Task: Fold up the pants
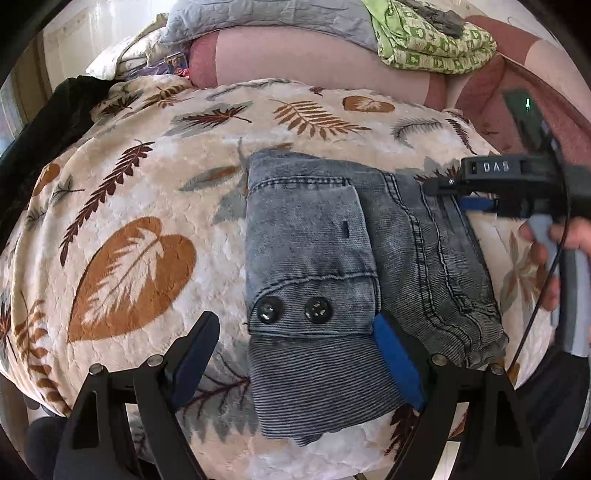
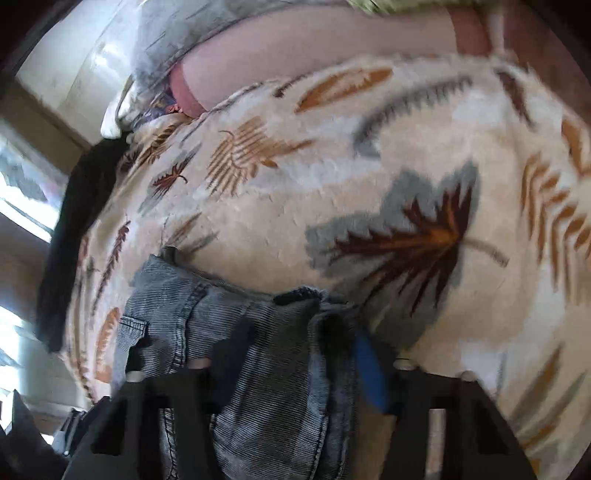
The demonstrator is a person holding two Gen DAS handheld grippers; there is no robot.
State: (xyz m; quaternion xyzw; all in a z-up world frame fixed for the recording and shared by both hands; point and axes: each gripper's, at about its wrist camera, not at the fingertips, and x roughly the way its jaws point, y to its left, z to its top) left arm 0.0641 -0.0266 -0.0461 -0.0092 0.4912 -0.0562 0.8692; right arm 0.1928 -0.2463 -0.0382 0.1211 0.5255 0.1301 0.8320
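Observation:
The grey-blue denim pants (image 1: 332, 266) lie folded into a compact bundle on the leaf-patterned blanket (image 1: 129, 206), two black buttons facing me. My left gripper (image 1: 295, 354) is open just above the bundle's near edge, its fingers (image 1: 195, 350) spread to either side and holding nothing. My right gripper (image 1: 465, 192) shows at the bundle's right side in the left wrist view. In the blurred right wrist view the pants (image 2: 258, 369) lie between its open fingers (image 2: 369, 369), with no grip on the cloth visible.
The blanket (image 2: 369, 166) covers a rounded cushion. Behind it lie a pink sofa back (image 1: 295, 62), a grey quilt (image 1: 258, 18) and a green patterned cloth (image 1: 432, 40). A black garment (image 1: 48, 122) lies at the far left.

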